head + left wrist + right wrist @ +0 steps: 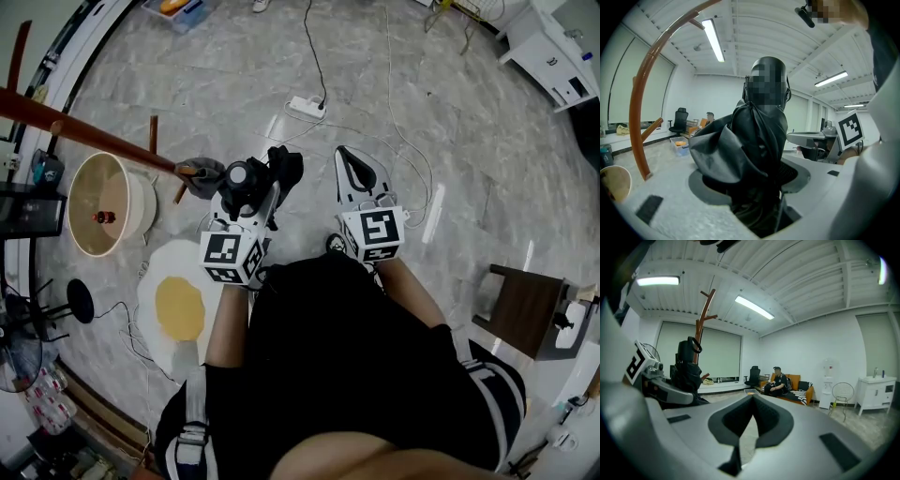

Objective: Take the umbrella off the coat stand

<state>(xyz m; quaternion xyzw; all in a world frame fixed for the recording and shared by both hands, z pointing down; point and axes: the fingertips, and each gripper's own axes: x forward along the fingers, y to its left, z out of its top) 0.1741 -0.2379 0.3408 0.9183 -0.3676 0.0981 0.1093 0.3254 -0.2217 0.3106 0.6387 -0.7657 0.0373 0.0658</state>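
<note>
- The folded black fabric umbrella stands upright between the jaws of the left gripper. The jaws are clamped on its bunched canopy low down, and its rounded dark handle sits above the grip
- In the head view the umbrella is in front of the person, near the far end of the tall brown wooden coat stand
- In the left gripper view the stand's pole curves past at the left with open air between it and the fabric. The umbrella therefore looks clear of the pegs, though the thin loop strap near its top cannot be followed all the way
- The right gripper is held beside the left one, its jaws together with nothing between them
- A compact umbrella of this kind is probably light, so one gripper should be enough to carry it
- The loose folds look soft and slick, so pads pressing on cloth alone could let the bundle slide or twist
- The firmer places to hold are likely the stiff shaft inside the folds or the hard handle. The present grip seems to take in the shaft, since the bundle stands straight and does not droop
- The likely snag is the strap or a fold catching on a peg, so a path leading away from the pole would suit it
</note>
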